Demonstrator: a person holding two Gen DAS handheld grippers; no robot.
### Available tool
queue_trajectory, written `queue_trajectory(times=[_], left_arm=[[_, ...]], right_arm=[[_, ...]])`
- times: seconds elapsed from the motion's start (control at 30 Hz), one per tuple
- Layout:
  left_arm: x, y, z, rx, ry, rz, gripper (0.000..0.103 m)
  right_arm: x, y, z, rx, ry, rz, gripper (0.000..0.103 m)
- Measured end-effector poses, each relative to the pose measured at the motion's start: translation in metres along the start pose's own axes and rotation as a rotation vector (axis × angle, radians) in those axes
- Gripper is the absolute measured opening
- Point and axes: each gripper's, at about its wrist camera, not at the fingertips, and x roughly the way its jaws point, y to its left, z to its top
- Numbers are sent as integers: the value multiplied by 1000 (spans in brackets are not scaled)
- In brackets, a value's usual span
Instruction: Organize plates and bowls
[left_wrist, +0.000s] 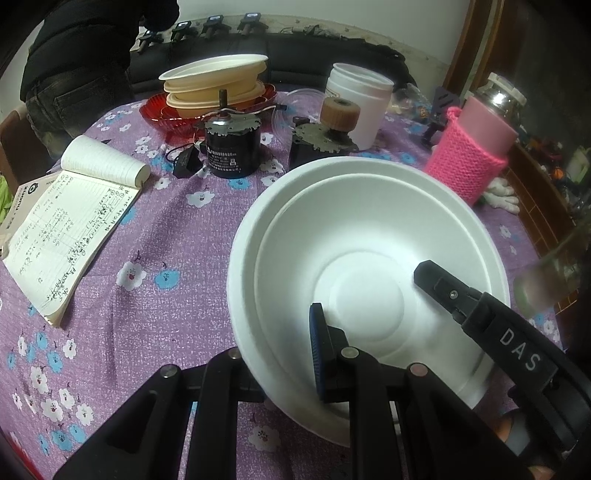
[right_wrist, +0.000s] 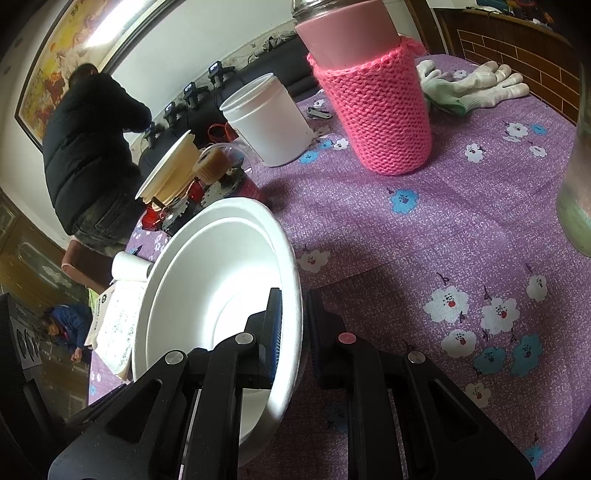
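Note:
A white foam bowl (left_wrist: 369, 236), with what looks like a second one nested inside, sits tilted over the purple flowered tablecloth (left_wrist: 166, 240). Both grippers hold it. My left gripper (left_wrist: 284, 350) is shut on its near rim, blue pad inside and the other finger hidden under the bowl. My right gripper (right_wrist: 297, 325) is shut on the right rim of the bowl (right_wrist: 221, 258), one finger inside and one outside. One of its fingers (left_wrist: 443, 291) shows in the left wrist view. At the back, a white plate on beige bowls (left_wrist: 218, 77) rests in a red glass dish (left_wrist: 162, 118).
An open notebook (left_wrist: 74, 221) lies left. Two small motors (left_wrist: 232, 147) (left_wrist: 325, 136), a white jar (left_wrist: 358, 103) and a bottle in a pink knitted sleeve (left_wrist: 472, 158) stand behind the bowl. White gloves (right_wrist: 476, 85) and a glass (right_wrist: 576, 184) are right. A person (left_wrist: 74, 55) stands beyond the table.

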Motion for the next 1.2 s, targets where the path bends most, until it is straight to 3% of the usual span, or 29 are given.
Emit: queue_trajectory(times=[0.53, 0.87, 1.2], left_arm=[[-33, 11, -15, -43, -33, 10, 17], [-63, 32, -55, -95, -13, 14, 16], [-108, 69, -101, -146, -23, 65, 16]], right_arm=[[-25, 14, -1, 19, 3, 80, 13], [-45, 29, -40, 0, 63, 106, 13], [-62, 64, -88, -52, 120, 148, 14]])
